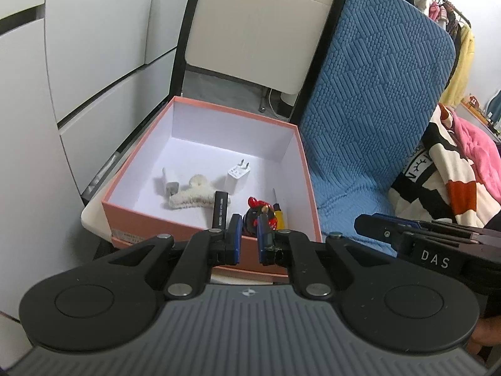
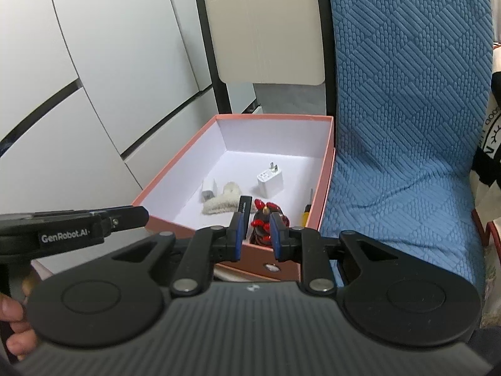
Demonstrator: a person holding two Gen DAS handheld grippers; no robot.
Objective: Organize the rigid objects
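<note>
A pink box with a white inside sits beside a blue seat. In it lie a white charger plug, a fluffy cream hair claw, a small white adapter, a black stick-shaped device, a red and black figurine and a yellow-handled screwdriver. The same box, charger, figurine and screwdriver show in the right wrist view. My left gripper and right gripper hover in front of the box's near wall, each slightly open and empty.
The blue textured seat cover lies right of the box. A beige chair back stands behind it. White cabinet doors fill the left. Patterned and pink fabric lies at far right.
</note>
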